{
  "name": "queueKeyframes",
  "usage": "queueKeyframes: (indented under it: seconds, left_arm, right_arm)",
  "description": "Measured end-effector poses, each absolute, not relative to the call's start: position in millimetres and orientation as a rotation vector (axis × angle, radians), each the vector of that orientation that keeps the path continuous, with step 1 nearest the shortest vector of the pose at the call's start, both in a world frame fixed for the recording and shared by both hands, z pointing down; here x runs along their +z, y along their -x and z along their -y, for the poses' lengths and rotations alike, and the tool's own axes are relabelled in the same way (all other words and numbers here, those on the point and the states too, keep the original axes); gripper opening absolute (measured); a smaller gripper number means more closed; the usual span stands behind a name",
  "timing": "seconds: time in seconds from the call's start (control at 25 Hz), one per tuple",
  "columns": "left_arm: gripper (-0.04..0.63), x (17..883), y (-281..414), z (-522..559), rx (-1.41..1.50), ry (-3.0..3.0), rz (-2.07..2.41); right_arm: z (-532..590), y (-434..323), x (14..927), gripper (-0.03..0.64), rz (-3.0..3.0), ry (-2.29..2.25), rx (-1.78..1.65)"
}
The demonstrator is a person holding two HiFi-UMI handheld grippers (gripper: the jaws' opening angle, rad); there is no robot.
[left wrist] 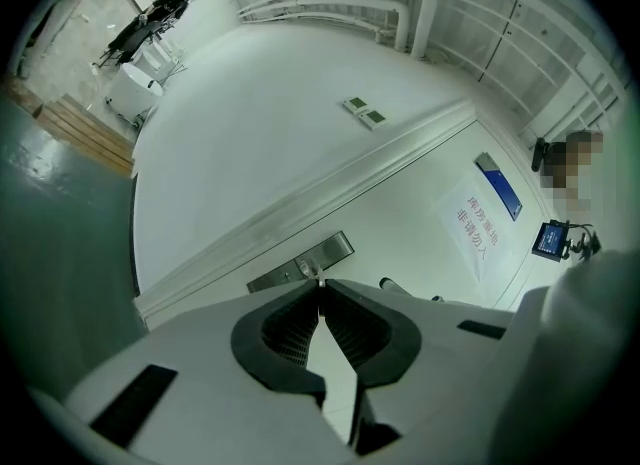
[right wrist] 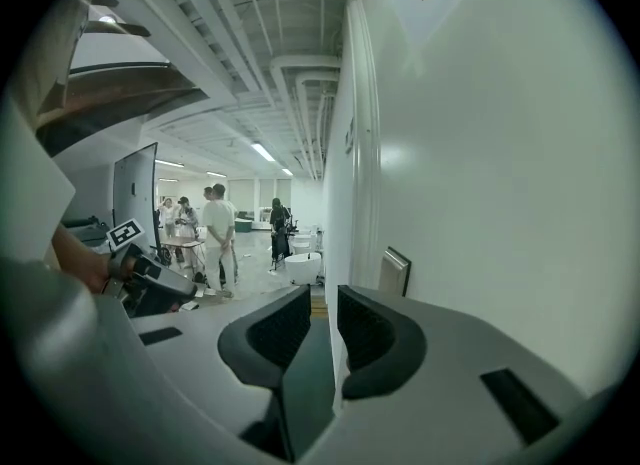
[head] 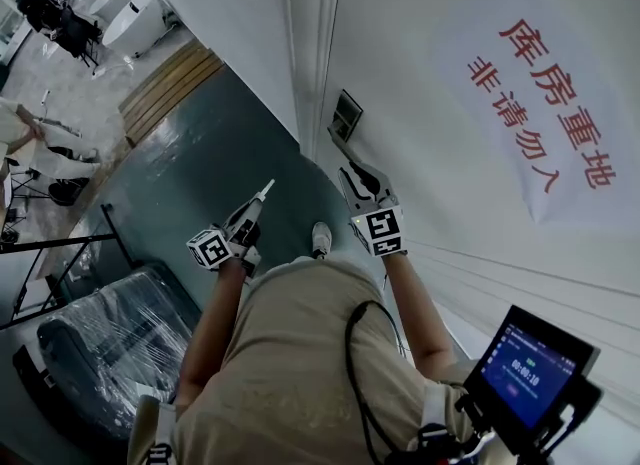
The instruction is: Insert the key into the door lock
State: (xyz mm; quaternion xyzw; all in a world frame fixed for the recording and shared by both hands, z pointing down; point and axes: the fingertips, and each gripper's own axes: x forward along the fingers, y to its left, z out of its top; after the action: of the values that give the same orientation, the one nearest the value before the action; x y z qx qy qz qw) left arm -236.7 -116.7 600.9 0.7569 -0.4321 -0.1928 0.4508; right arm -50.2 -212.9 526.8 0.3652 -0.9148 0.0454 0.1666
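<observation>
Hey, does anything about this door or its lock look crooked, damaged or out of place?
Nothing stands out. The lock plate sits flat on the white door, the paper sign is intact, and the left gripper is shut on the key, its tip just showing.

The door [head: 430,183] is presenting a smooth, matt white painted face. Its lock plate [left wrist: 303,262] is showing brushed metal with a dull sheen. The sign [head: 545,103] is reading as thin matt paper. The left gripper [left wrist: 321,288] and right gripper [right wrist: 320,298] are showing matt grey plastic shells and black ribbed pads [right wrist: 265,338]. A sliver at the left tips, seemingly the metal key [left wrist: 320,277], is glinting. The floor [head: 200,173] is looking smooth and faintly glossy, and the sofa [head: 110,343] is wearing shiny clear film.
</observation>
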Motion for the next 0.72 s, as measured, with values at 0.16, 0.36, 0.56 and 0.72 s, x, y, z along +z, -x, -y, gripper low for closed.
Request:
queueKeyframes:
  seconds: [0.16, 0.36, 0.56, 0.72]
  left_arm:
    - [0.035, 611, 227, 135, -0.455, -1.859, 1.058]
    - [0.035, 619, 212, 161, -0.434, -1.864, 1.037]
    - [0.035, 625, 196, 183, -0.433, -1.859, 1.013]
    - [0.035, 633, 189, 195, -0.432, -1.852, 1.013]
  right_arm:
    - [223, 44, 530, 0.091, 2.606, -1.035, 0.138]
    - [233, 38, 533, 0.091, 2.610, -1.022, 0.129]
    - [240, 38, 538, 0.091, 2.622, -0.988, 0.125]
    - [244, 39, 541, 0.091, 2.632, -0.955, 0.118]
